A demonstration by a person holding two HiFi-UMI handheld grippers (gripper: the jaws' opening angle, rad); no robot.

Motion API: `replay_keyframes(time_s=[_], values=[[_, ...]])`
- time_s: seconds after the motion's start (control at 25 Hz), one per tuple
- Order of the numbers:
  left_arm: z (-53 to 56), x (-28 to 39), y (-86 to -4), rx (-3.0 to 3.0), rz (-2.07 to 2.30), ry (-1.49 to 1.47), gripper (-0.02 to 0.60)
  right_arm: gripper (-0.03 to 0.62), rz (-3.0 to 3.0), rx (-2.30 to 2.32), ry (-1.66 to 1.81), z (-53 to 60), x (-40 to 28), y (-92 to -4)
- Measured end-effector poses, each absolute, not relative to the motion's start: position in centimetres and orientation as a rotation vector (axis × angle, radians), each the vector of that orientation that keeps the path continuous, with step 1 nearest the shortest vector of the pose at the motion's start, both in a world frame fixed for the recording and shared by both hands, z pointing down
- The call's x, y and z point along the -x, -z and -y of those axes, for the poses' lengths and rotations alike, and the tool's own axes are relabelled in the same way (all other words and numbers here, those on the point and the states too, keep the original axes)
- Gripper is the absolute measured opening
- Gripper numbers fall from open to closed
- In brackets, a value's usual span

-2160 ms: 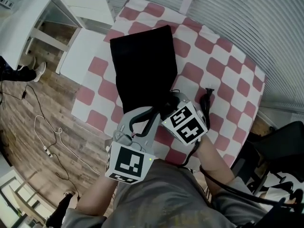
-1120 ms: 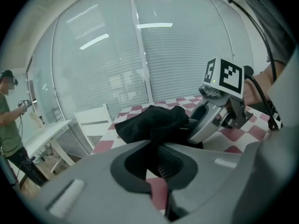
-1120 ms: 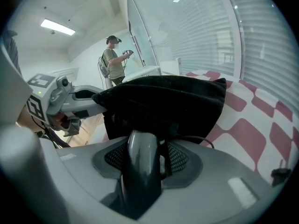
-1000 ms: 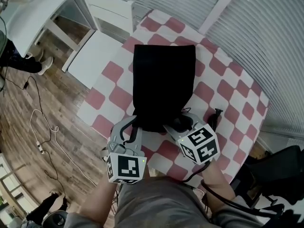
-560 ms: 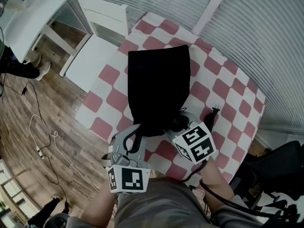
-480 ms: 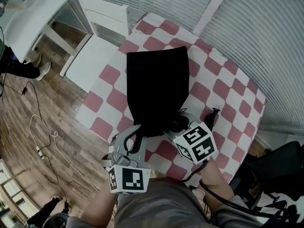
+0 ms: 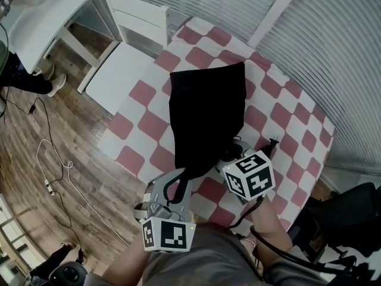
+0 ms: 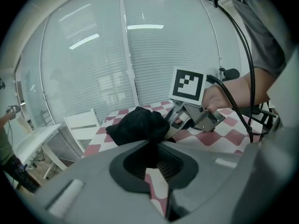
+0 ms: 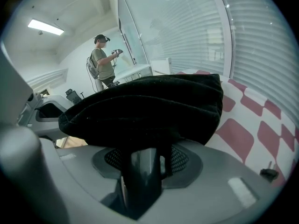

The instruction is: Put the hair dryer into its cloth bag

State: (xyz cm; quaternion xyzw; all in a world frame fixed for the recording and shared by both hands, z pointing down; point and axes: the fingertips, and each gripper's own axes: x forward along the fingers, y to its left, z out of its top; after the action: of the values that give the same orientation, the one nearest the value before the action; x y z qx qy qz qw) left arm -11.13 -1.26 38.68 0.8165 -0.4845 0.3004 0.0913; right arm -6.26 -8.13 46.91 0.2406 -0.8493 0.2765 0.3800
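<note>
Leaning over the red-and-white checked worktop [image 7: 286, 121], the person keeps both forearms low and close together, each tool tilted downward and away from the body toward the near end of the black cloth bag [image 7: 205, 115]. The bag lies lengthwise on the worktop, its far end flat and its near end bunched up. The left hand-held gripper [image 7: 180, 174] has its jaws pressed together on a fold of the bag's near edge; in its own view the dark fabric [image 8: 138, 125] runs straight down into the pinch. The right hand-held gripper [image 7: 231, 158] sits just beside it, angled in from the right, the right hand [image 8: 229, 94] wrapped around its grip behind the marker cube. Its jaws are clamped on the glossy dark handle of the hair dryer [image 9: 142, 176], and the rest of the dryer is covered by the bag's mouth draped over it [image 9: 149, 106]. The black plug [image 7: 274, 142] lies on the cloth to the right, apart from the bag. A white chair [image 7: 116, 64] stands off the worktop's left side.
</note>
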Motion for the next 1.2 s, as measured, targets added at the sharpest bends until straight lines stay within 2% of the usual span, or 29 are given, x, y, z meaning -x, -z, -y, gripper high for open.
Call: replay_keyframes(time_s=[0.32,0.44,0.52,0.64,0.88,1.2], values=[[2.4,12.0,-39.5,-2.372,1.423,-0.832,0.021,0.221,2.145,-0.645,-0.665,8.7,7.0,-48.8],[2.9,12.2,-39.4,-2.345,1.422,-0.758,0.021,0.303,2.16,-0.606,-0.66,7.9,7.1,-48.6],[3.1,12.4,-39.4,-2.324,1.429,-0.731,0.021,0.319,2.164,-0.604,-0.659,7.0,6.6,-48.2],[3.5,12.9,-39.3,-2.304,1.443,-0.739,0.021,0.316,2.167,-0.627,-0.669,5.6,4.9,-47.5],[3.5,13.4,-38.7,-2.247,1.462,-0.749,0.023,0.245,2.271,-0.683,-0.543,4.0,2.5,-44.4],[3.5,12.4,-38.9,-2.232,1.43,-0.761,0.023,0.242,2.256,-0.713,-0.198,7.1,2.8,-43.5]])
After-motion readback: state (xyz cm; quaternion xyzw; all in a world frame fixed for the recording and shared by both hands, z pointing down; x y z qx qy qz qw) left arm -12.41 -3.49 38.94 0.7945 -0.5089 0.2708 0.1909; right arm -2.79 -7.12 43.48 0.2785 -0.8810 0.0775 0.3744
